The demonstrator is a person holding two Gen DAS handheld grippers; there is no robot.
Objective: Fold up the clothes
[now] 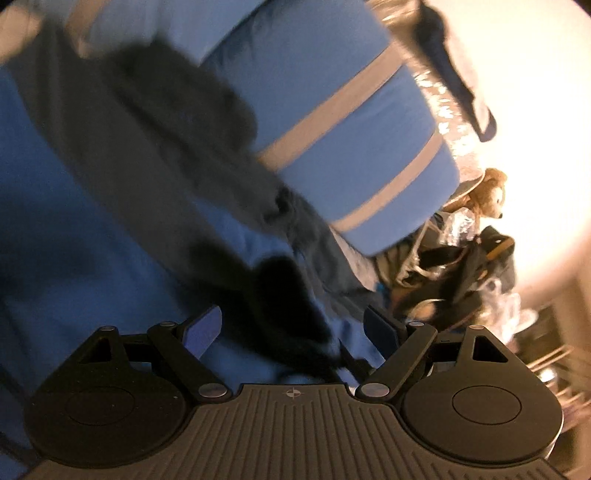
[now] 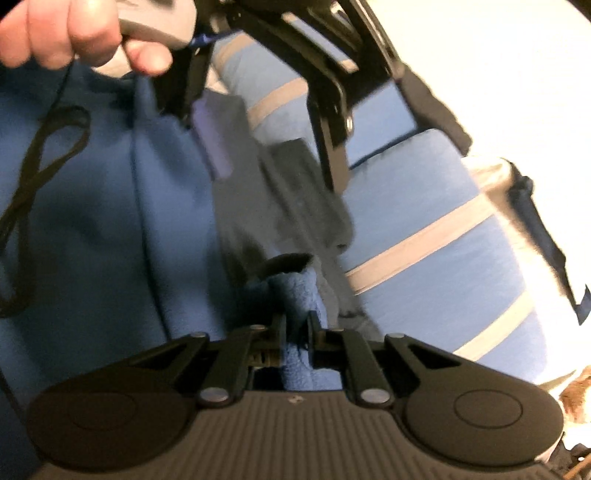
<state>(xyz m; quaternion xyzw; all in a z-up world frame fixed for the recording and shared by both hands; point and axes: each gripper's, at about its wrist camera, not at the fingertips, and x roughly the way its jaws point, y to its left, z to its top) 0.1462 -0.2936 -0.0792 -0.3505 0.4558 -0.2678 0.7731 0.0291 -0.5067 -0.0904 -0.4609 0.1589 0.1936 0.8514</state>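
Note:
A dark grey garment (image 1: 147, 147) lies crumpled across a blue sheet (image 1: 55, 258), blurred in the left wrist view. My left gripper (image 1: 291, 328) is open just above a black fold of cloth (image 1: 288, 295), with nothing pinched. In the right wrist view my right gripper (image 2: 297, 332) is shut on a fold of blue fleecy fabric (image 2: 291, 291) with a dark edge. Beyond it the grey garment (image 2: 295, 192) stretches away. The left gripper (image 2: 277, 173) hangs open over it, held by a hand (image 2: 66, 33).
A blue pillow with grey stripes (image 1: 332, 110) lies behind the garment, and shows again as the striped pillow (image 2: 443, 240). A stuffed bear (image 1: 487, 192) and a heap of bags (image 1: 461, 266) sit at the right. A black strap loop (image 2: 44, 155) dangles at the left.

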